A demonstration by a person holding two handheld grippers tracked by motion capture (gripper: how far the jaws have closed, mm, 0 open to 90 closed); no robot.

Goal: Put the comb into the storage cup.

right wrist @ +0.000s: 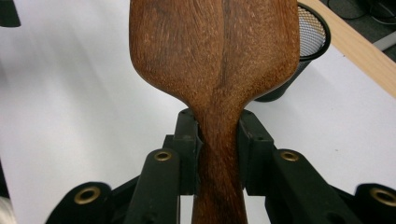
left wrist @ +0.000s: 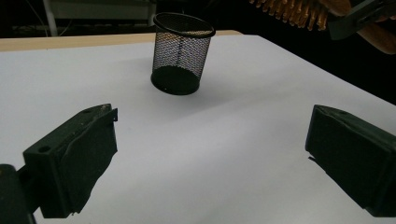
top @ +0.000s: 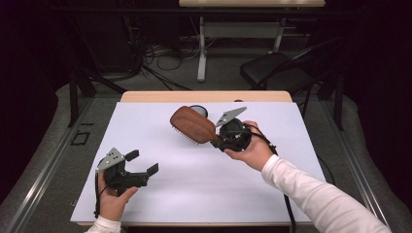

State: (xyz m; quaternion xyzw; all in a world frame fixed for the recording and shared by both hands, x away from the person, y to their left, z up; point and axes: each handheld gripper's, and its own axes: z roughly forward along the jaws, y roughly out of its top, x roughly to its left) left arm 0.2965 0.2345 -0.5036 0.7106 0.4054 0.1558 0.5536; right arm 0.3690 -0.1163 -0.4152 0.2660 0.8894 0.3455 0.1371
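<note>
**A:** High view first: your right gripper (top: 219, 139) is pinching one wooden hairbrush (top: 193, 124) by the handle, and the brush is held off the white mat (top: 204, 184), paddle pointing up-left, bristles facing down. What's around it?

**B:** Not much. One black mesh cup (top: 199, 109) stands right behind the brush head, toward the far edge of the mat. From above the brush covers most of it, so you only get a sliver of rim. In the left gripper view the cup (left wrist: 181, 53) is upright, and I can't see anything in it.

**A:** And your left gripper (top: 144, 161)?

**B:** Jaws spread wide, nothing between them, near the front-left of the mat, well apart from the brush. Its own view just catches a strip of bristles (left wrist: 292, 11) in the top right corner, cut off by the frame.

**A:** Right gripper view?

**B:** The brush back (right wrist: 215, 51) blocks most of it. You can see both pads clamped on the neck of the handle (right wrist: 219, 154), one on each side. The cup (right wrist: 301, 51) peeks out at the right behind the paddle, half hidden. The handle end runs off the bottom, so I can't tell how long it is.

**A:** Count?

**B:** One brush, one cup, two grippers. Off the table there's a folding chair (top: 277, 70) and some floor cables (top: 160, 56), too dark to make out.
</note>
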